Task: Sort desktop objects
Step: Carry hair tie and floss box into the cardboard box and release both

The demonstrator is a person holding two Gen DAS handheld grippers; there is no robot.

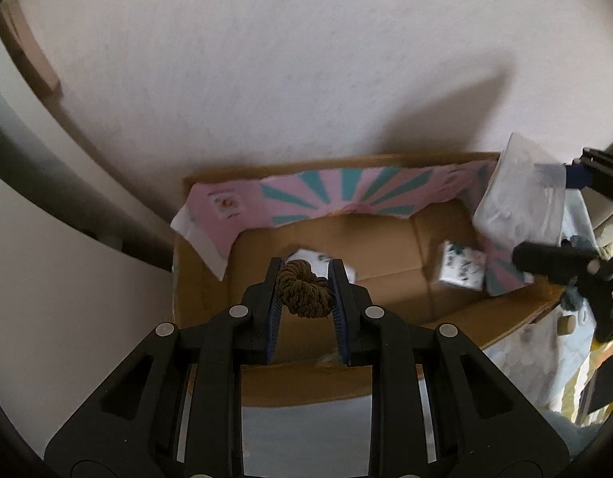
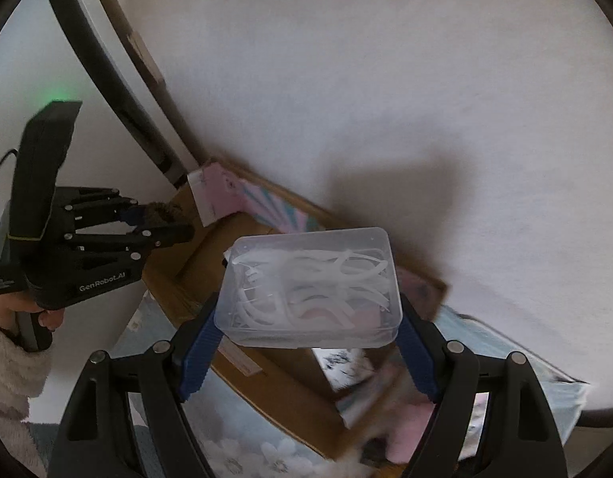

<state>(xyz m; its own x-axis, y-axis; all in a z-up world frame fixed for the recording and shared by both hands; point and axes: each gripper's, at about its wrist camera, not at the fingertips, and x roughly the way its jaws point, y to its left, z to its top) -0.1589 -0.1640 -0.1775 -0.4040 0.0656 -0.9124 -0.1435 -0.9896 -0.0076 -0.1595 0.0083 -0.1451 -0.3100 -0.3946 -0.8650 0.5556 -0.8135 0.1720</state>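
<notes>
While both hands are hovering over the open brown cardboard box (image 1: 386, 247) w/ pink-and-teal paper lining, the drop-off step looks to be in hand. Left gripper (image 1: 305, 279) is pinching a brown coiled fabric hair tie (image 1: 304, 292) between its blue pads, right above the box floor & a small white printed packet (image 1: 461, 271) lying inside. Over to the right: right gripper (image 2: 308, 326) is clamping a clear plastic lidded case of white floss picks (image 2: 310, 286), hanging above the box's far side. Next move, prob: lower each a bit, then open up so items are landing inside, not on the rim.
</notes>
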